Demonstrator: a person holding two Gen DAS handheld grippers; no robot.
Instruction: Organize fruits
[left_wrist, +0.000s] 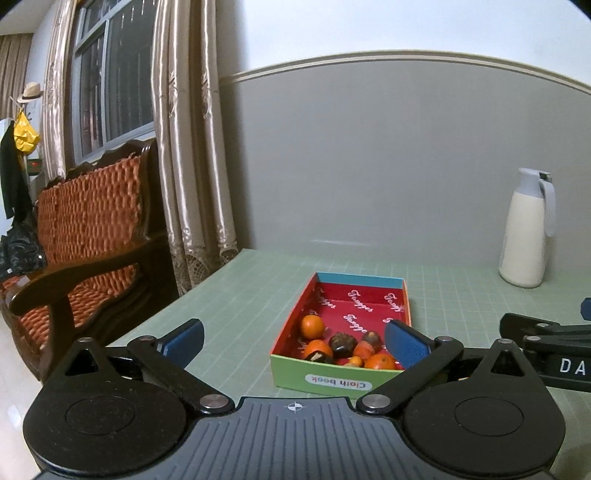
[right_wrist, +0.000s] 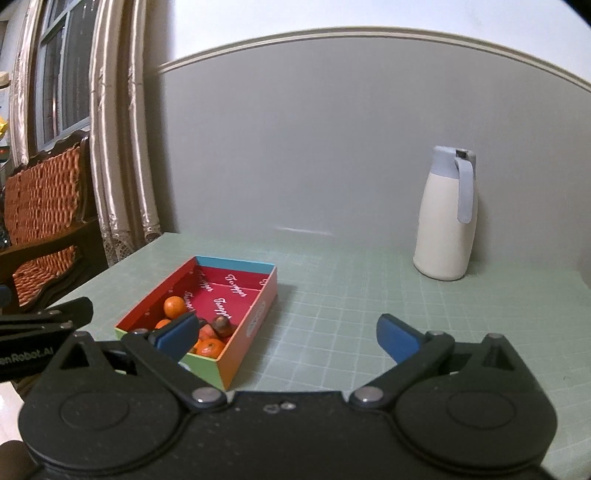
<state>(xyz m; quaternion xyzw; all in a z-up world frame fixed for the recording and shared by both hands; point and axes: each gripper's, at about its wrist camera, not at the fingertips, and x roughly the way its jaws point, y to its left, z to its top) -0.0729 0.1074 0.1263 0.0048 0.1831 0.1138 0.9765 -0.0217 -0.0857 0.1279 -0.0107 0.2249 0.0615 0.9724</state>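
A colourful cardboard box (left_wrist: 291, 371) with a red inside stands on the green gridded table (left_wrist: 240, 291). It holds several oranges (left_wrist: 312, 326) and dark brown fruits (left_wrist: 342, 342), bunched at its near end. My left gripper (left_wrist: 293, 339) is open and empty, raised just in front of the box. My right gripper (right_wrist: 290, 334) is open and empty, to the right of the box (right_wrist: 255, 317), with its left finger (right_wrist: 177, 334) in front of the fruits (right_wrist: 173, 307). The right gripper's arm also shows at the right edge of the left wrist view (left_wrist: 546, 347).
A white jug (right_wrist: 445, 218) with a grey-blue lid stands at the back right against the grey wall. A wooden chair (left_wrist: 88, 236) with an orange woven cushion stands left of the table, next to curtains (left_wrist: 192, 147) and a window.
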